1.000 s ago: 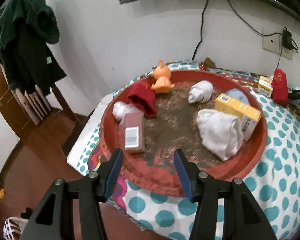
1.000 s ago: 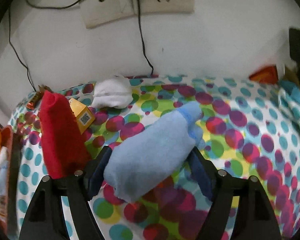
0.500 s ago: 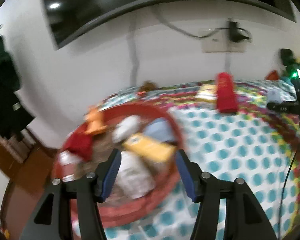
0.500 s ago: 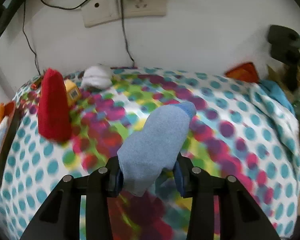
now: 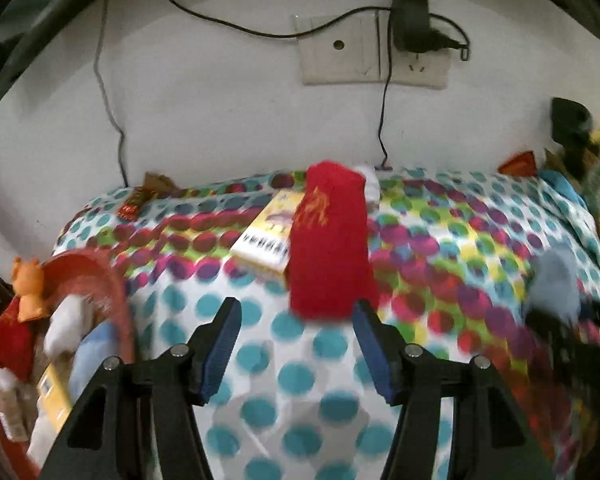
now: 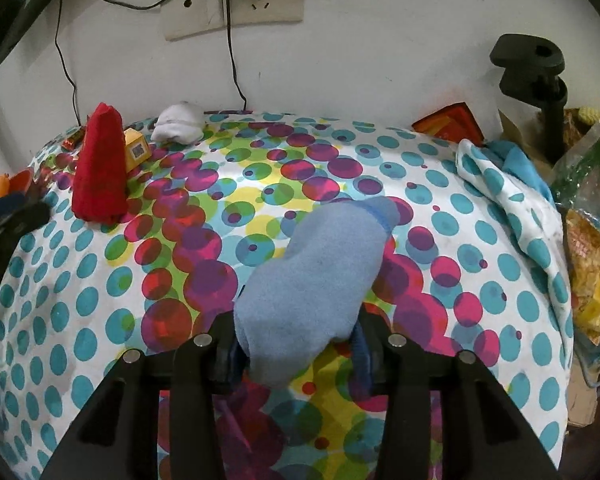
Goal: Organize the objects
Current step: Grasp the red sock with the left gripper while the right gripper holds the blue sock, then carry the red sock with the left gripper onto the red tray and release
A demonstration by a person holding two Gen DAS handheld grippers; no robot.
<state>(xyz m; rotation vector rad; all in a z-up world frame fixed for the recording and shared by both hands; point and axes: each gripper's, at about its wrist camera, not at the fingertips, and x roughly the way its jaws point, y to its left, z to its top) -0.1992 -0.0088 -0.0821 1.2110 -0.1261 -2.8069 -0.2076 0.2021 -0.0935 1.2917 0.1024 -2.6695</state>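
Swung left gripper (image 5: 296, 334) off red tray (image 5: 112, 280), now far left in its view, over to red sock (image 5: 330, 248); jaws apart, nothing between pads yet, sock just ahead, leaning on yellow box (image 5: 268, 236) on spotted cloth (image 5: 300, 380). Plan: push further so pads straddle sock's low end, clear of box, then squeeze. Right gripper (image 6: 296, 354) just clamped together on blue sock (image 6: 316, 276), lifted off cloth. Keep squeeze firm, carry toward tray, soft stuff slips easy.

Blue sock (image 6: 316, 276): fuzzy matt cloth. Red sock (image 5: 328, 240): matt knit cloth. Dotted cover (image 6: 440, 208): smooth cloth, slight sheen. Yellow box (image 5: 268, 236): printed paper card. Gripper pads (image 5: 370, 350): blue, ribbed.
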